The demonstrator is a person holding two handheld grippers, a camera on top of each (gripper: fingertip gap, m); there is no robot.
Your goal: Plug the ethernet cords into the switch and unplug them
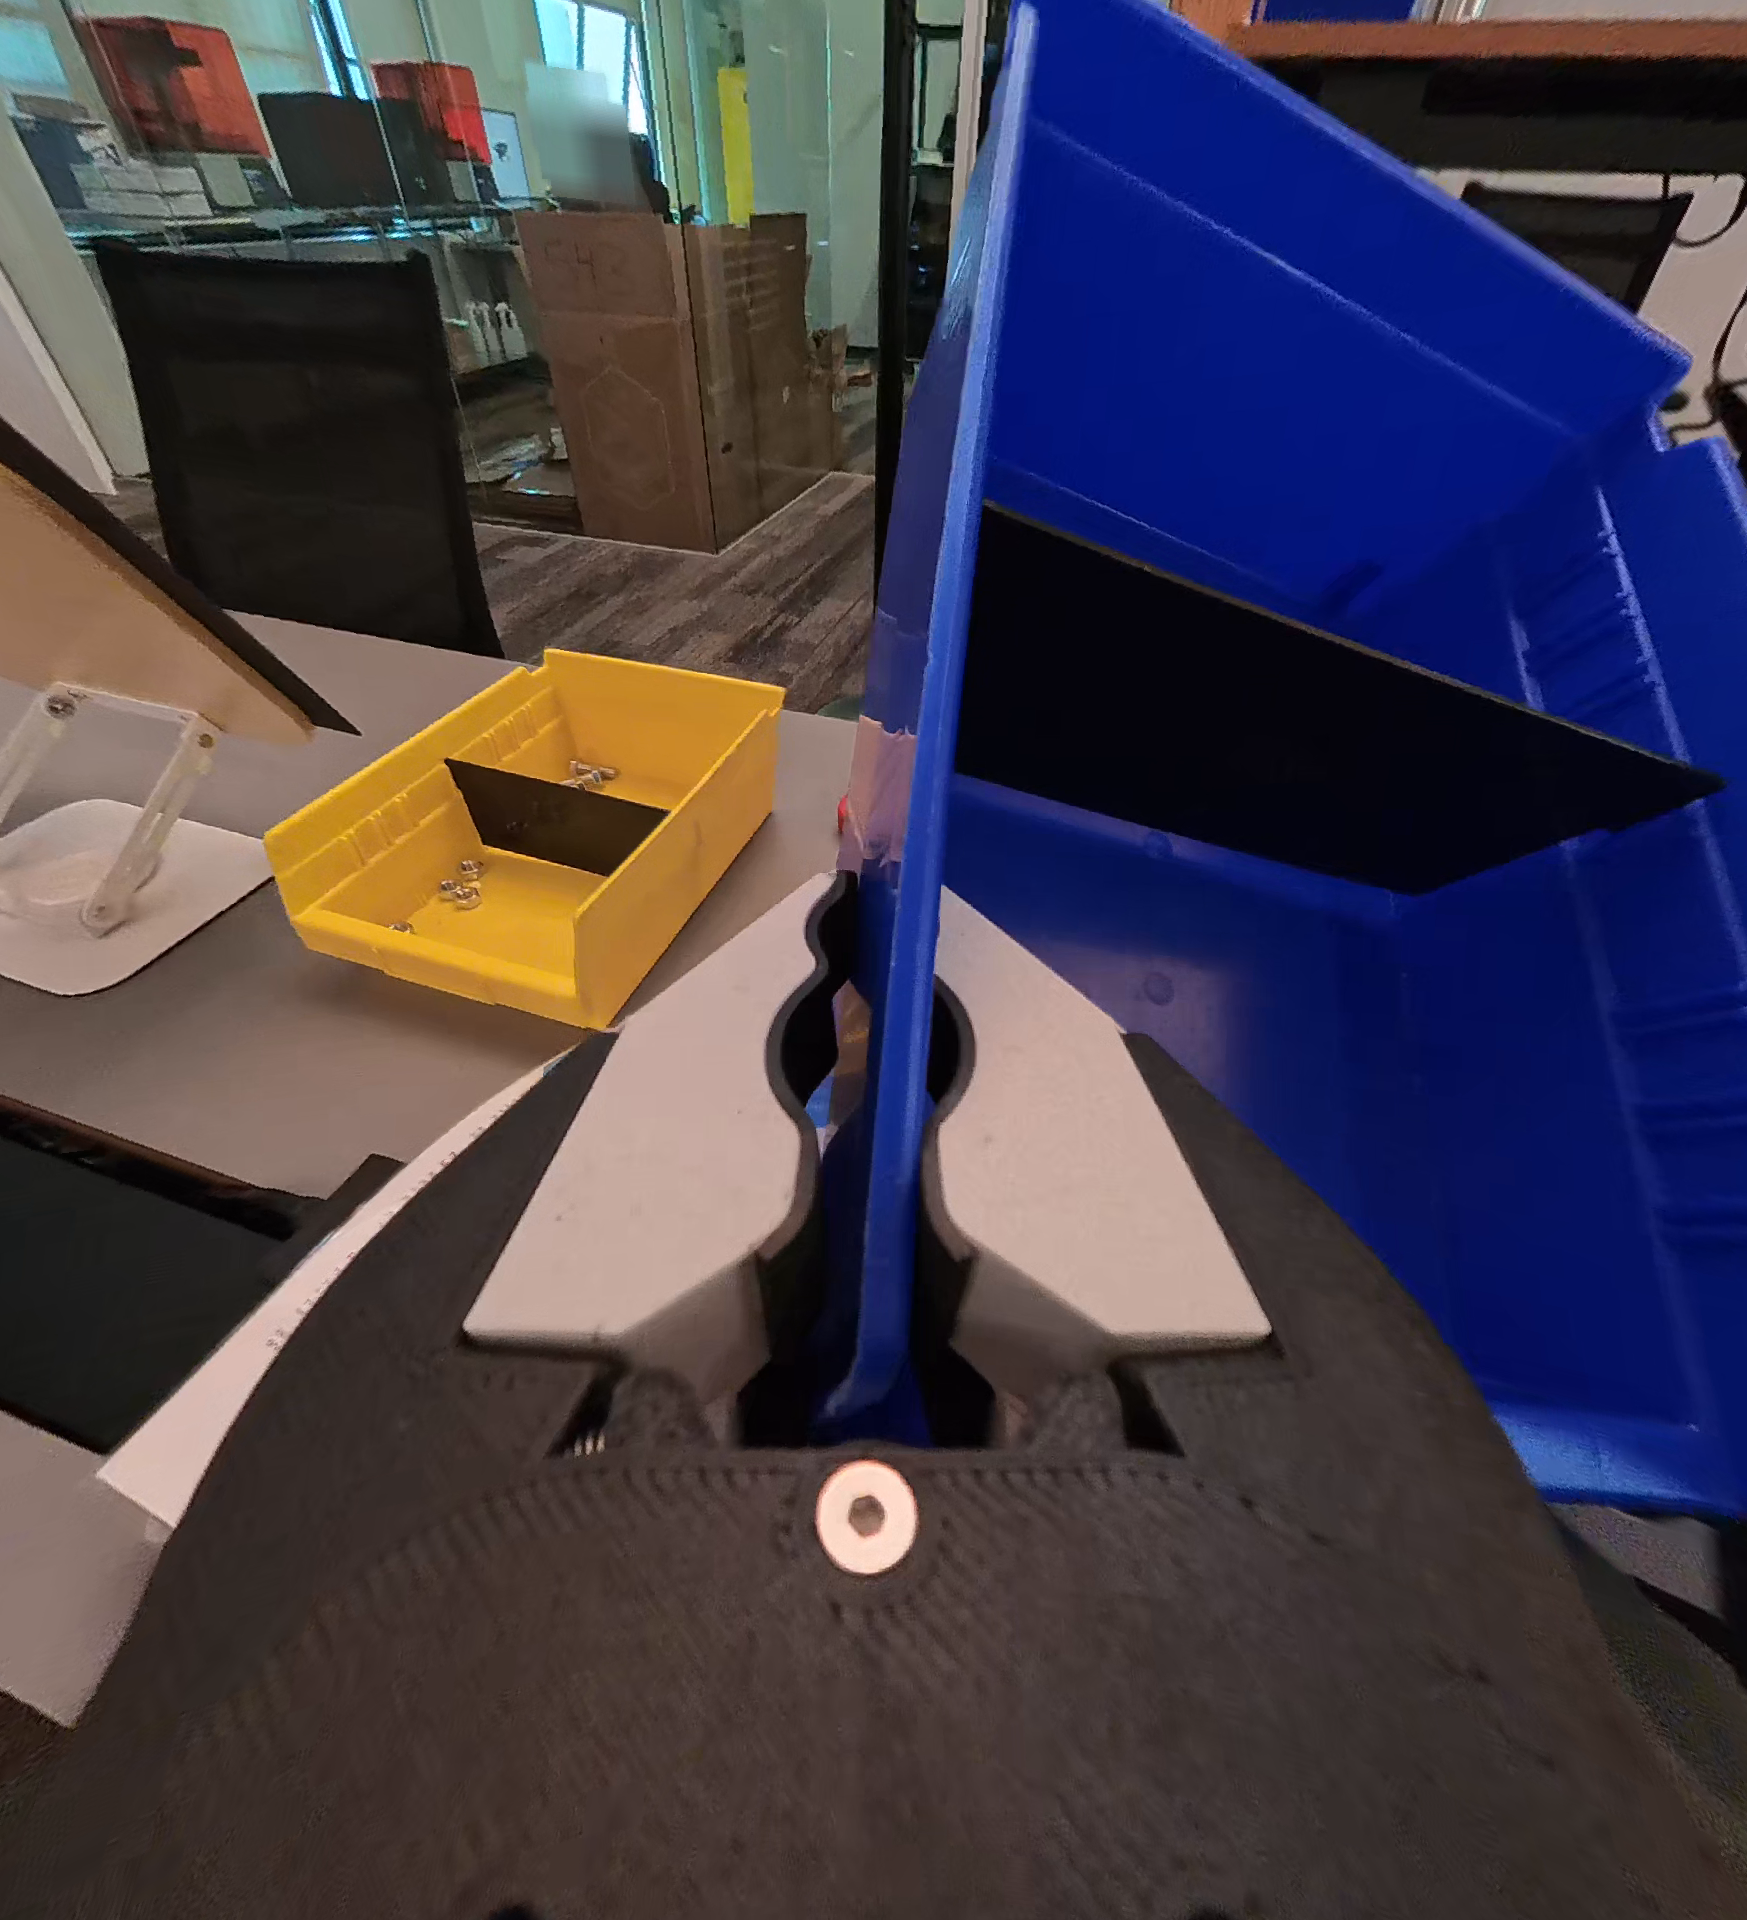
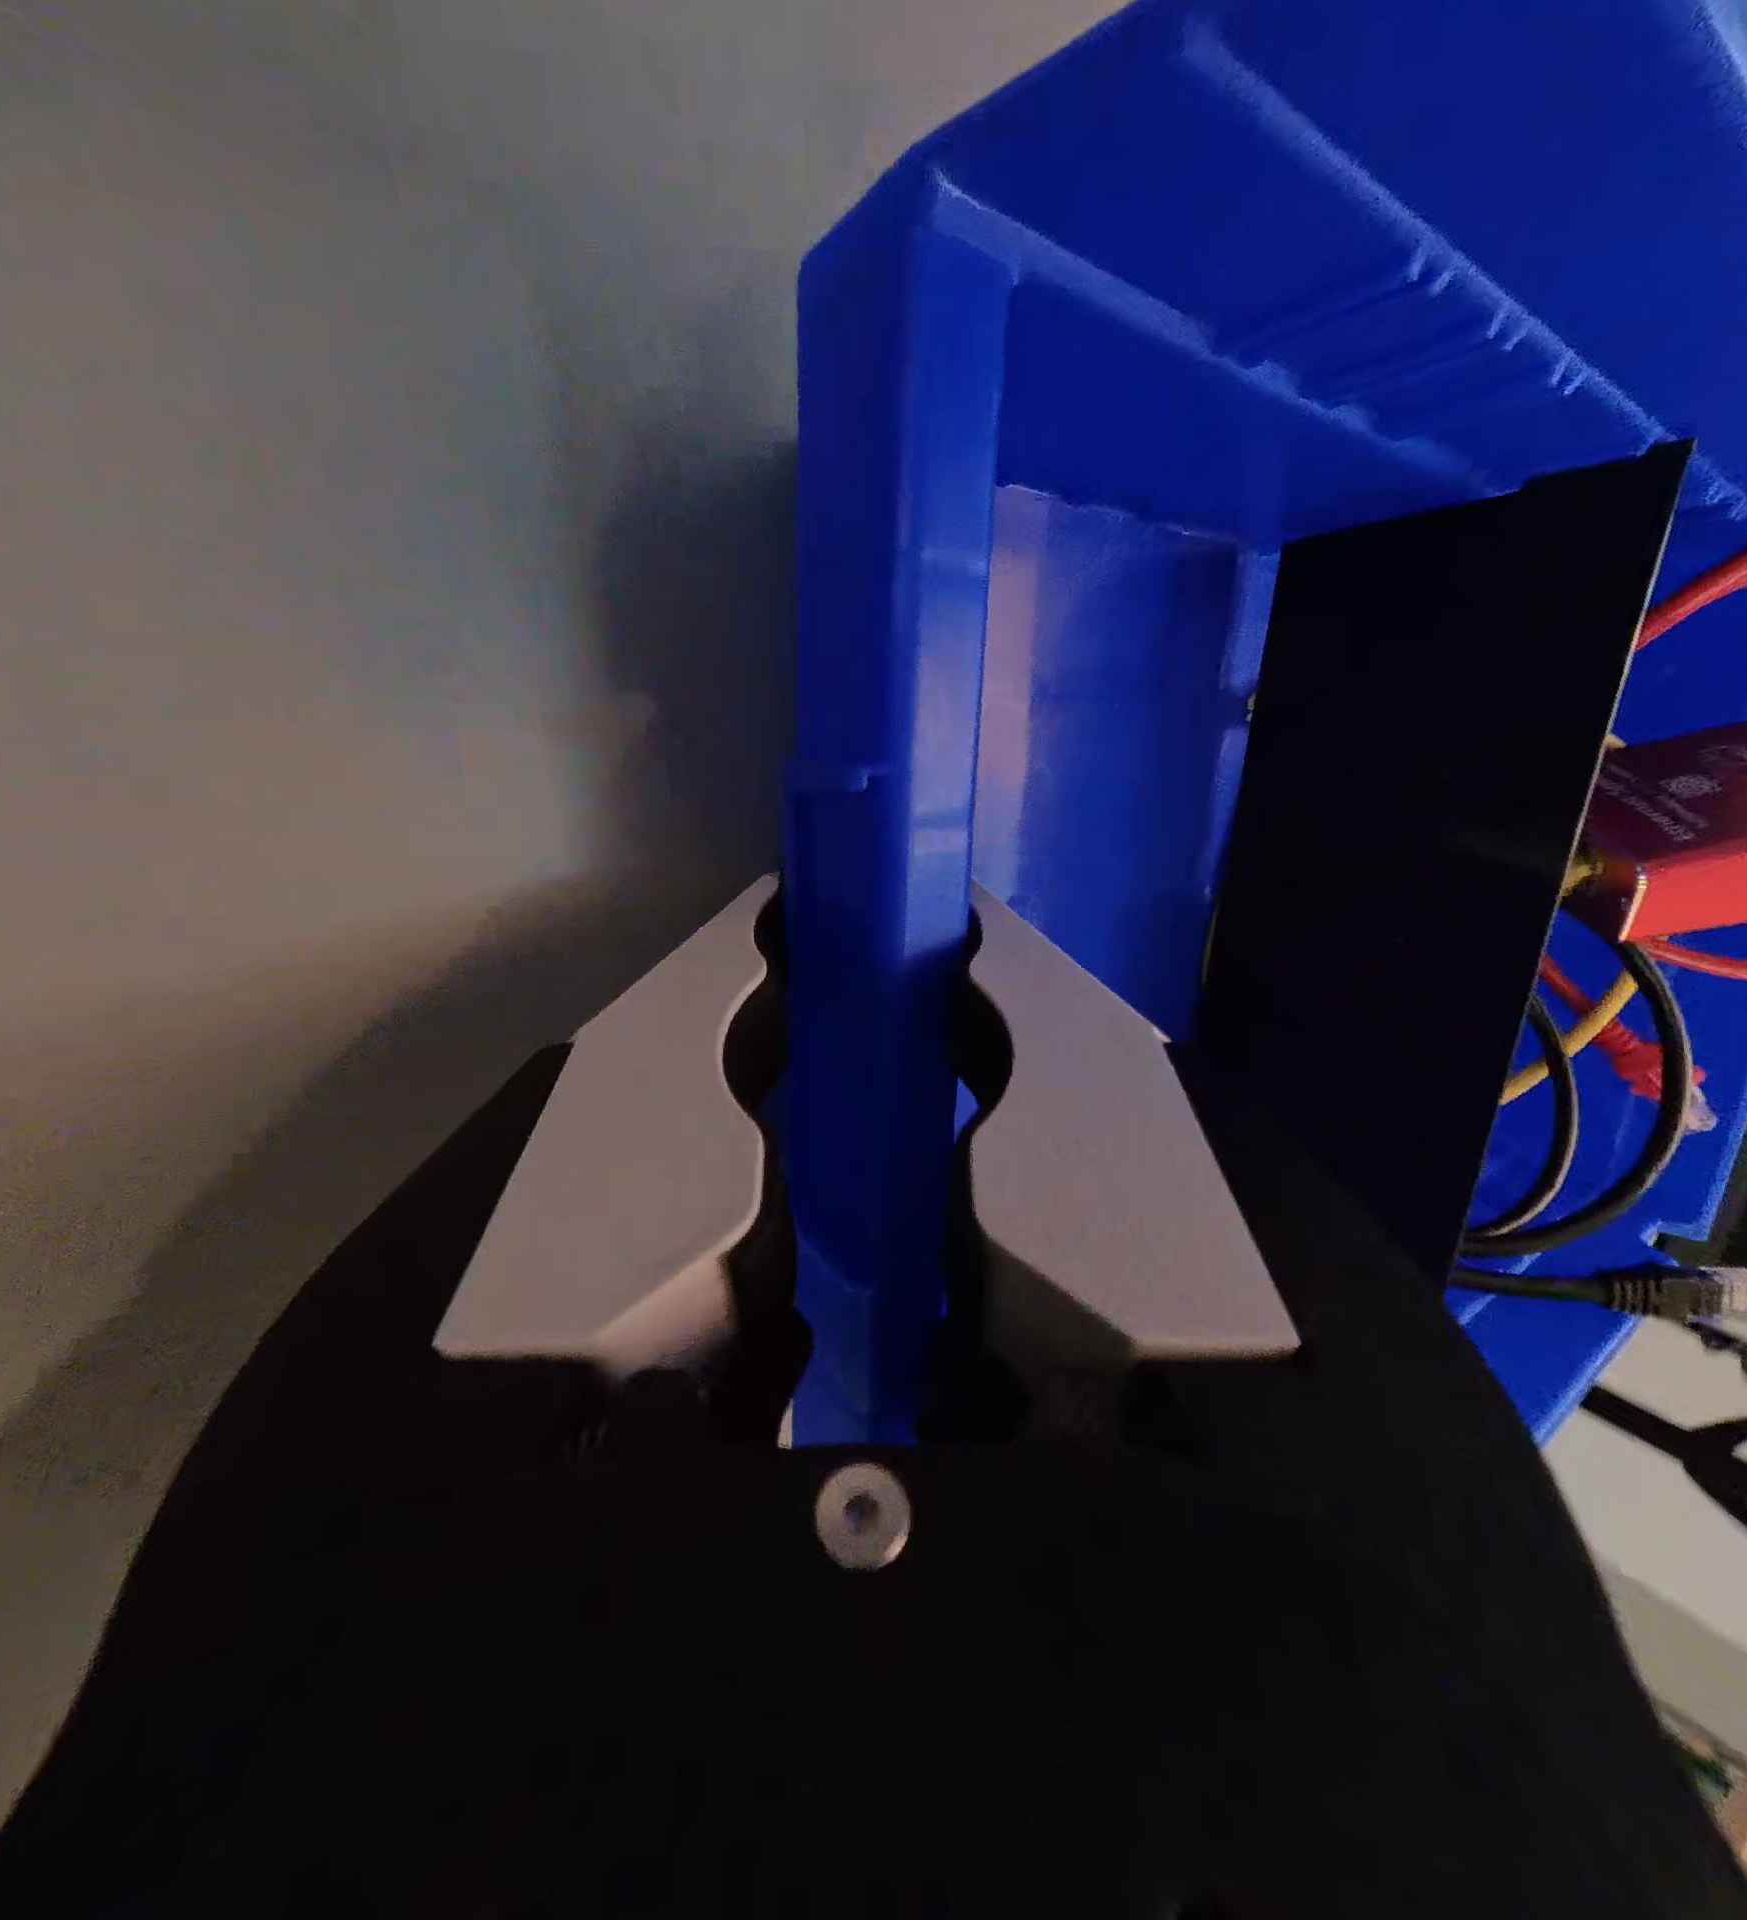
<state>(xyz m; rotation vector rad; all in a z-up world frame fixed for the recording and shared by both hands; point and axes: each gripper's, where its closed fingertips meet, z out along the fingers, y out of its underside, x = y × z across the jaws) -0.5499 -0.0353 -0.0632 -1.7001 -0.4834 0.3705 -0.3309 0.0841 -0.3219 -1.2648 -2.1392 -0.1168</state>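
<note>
Both my claws clamp the blue bin's (image 1: 1264, 343) walls: left claw (image 1: 884, 925) at frame centre, right claw (image 2: 874, 904) likewise. Red switch (image 2: 1721, 831) w/ ethernet cords (image 2: 1617, 1081) sits at right edge, behind the black divider (image 2: 1420, 831). Best kept level & lowered slowly so nothing spills.

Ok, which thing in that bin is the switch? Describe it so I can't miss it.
Look in the big blue bin, past its black divider. The switch is the flat red box there, the only solid block among loose red, yellow and black cords.

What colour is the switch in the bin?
Red, with the switch showing only in the right wrist view, behind the black divider.
</note>
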